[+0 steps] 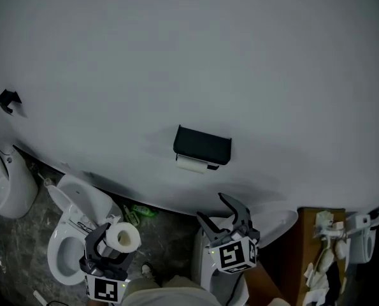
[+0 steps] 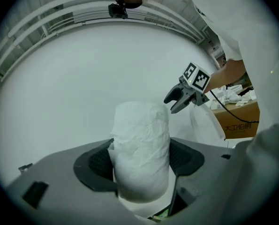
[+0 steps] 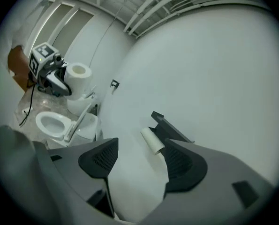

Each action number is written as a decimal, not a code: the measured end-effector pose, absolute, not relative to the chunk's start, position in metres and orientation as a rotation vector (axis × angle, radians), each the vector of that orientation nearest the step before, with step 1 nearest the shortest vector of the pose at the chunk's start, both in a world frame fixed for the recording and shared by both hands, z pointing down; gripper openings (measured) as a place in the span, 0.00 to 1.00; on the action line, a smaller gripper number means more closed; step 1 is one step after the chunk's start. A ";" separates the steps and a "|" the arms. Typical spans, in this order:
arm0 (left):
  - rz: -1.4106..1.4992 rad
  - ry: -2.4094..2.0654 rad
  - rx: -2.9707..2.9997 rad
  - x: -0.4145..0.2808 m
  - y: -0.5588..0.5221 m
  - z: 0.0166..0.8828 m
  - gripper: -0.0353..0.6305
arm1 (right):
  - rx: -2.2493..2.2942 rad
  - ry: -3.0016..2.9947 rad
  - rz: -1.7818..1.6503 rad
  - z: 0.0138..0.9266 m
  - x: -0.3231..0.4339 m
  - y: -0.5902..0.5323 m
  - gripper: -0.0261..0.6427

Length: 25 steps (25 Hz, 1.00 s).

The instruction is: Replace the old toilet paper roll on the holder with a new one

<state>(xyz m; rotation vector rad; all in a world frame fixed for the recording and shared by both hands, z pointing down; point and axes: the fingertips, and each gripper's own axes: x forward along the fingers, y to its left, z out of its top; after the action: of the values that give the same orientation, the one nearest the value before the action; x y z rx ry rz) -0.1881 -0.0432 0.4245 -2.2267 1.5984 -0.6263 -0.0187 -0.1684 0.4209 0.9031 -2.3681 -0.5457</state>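
New roll pinched in left gripper jaws; right gripper jaws spread, apart from holder.

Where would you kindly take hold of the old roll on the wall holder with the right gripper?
Probably across the old roll, jaws either side of its slim tube, coming from in front and below: the holder has a black cover over its top, the wall behind. The right gripper is open.

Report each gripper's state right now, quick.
Left gripper: closed on the new toilet paper roll.
Right gripper: open, nothing between its jaws.
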 end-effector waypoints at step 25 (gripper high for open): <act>-0.474 1.575 -2.404 -0.234 -0.084 0.458 0.54 | 0.903 -1.791 -0.909 0.481 -0.088 -0.281 0.42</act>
<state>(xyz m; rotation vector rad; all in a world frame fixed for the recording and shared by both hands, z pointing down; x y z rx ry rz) -0.2339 -0.0844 0.4580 -2.4036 1.5746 -0.4744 -0.0876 -0.2809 0.4813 0.9031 -1.7907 -0.9092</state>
